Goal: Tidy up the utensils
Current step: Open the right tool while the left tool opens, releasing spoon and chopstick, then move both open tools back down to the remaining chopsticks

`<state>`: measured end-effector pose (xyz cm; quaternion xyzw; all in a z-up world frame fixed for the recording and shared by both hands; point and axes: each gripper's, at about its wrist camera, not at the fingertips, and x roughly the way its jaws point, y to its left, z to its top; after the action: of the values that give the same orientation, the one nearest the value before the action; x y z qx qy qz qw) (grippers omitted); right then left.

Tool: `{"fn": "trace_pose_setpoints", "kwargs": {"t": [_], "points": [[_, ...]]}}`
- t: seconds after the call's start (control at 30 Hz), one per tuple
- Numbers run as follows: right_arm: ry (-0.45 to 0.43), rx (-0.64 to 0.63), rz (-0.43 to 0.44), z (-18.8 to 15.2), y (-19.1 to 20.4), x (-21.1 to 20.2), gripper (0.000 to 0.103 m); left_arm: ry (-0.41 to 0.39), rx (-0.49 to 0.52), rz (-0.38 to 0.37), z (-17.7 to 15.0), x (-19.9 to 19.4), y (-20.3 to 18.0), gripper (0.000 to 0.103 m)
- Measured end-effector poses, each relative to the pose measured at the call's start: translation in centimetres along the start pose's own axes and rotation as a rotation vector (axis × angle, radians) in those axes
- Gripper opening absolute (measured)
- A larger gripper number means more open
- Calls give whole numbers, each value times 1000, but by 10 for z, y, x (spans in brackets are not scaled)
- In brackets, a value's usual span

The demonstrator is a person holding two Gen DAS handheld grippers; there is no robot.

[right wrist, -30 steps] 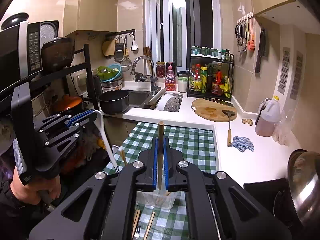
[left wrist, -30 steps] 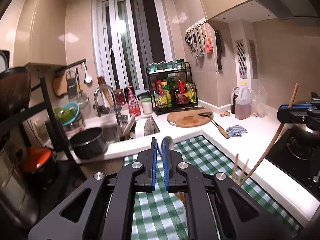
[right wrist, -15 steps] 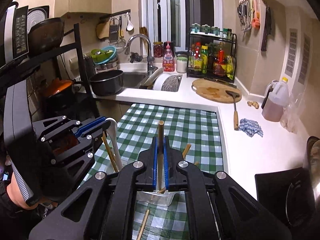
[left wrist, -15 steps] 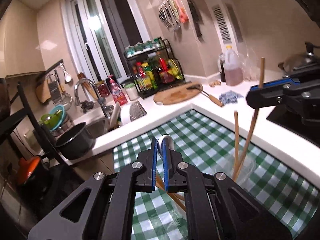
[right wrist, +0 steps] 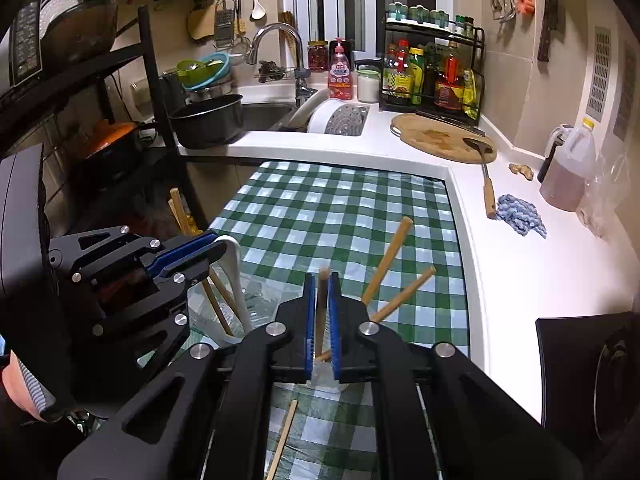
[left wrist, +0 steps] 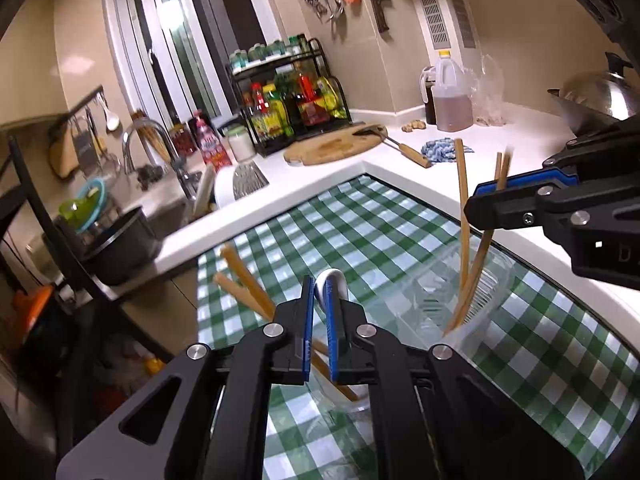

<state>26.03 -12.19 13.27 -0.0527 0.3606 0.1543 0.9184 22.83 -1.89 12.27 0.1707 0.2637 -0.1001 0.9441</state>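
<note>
Each camera sat just behind its own gripper and looked forward along the fingers, tilted down at the checked tablecloth [left wrist: 360, 220] from close above. The left view faced right and forward toward the stove corner; the right view faced straight at the sink [right wrist: 264, 114]. Both shared the tablecloth, the cutting board [right wrist: 436, 138] and the other gripper.

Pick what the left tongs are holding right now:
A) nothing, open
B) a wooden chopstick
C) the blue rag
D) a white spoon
D: the left tongs are shut on the white spoon, whose handle runs down into the clear container; the wooden chopstick is in the right tongs, and the blue rag lies on the counter.
</note>
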Motion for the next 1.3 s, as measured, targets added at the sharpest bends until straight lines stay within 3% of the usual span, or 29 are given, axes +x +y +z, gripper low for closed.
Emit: {"fn": "trace_pose_setpoints", "kwargs": {"t": [0.07,0.17,0.3,0.6,0.87,0.93,1.03,1.3], "points": [[-1,9,-11,0,-2,-1,26,3,-30,-19,0,-2,5,8],[-12,16,-35,2,-3,-8,36,-24,-56,-20,2,-12,12,12],[-49,15,-60,6,-2,-28,40,-60,-100,-26,9,-31,19,18],[-207,35,-84,-3,-1,-102,41,-131,-208,-22,-1,-95,27,18],[-304,107,-67,-69,8,-151,41,-120,-331,-33,-66,-137,15,18],[-306,131,-66,-93,12,-154,36,-100,-354,-41,-86,-140,7,18],[-288,169,-41,-128,18,-149,10,-66,-393,-52,-118,-141,-4,18],[-120,238,-18,-233,35,-91,11,24,-484,-45,-198,-133,-33,18]]}}
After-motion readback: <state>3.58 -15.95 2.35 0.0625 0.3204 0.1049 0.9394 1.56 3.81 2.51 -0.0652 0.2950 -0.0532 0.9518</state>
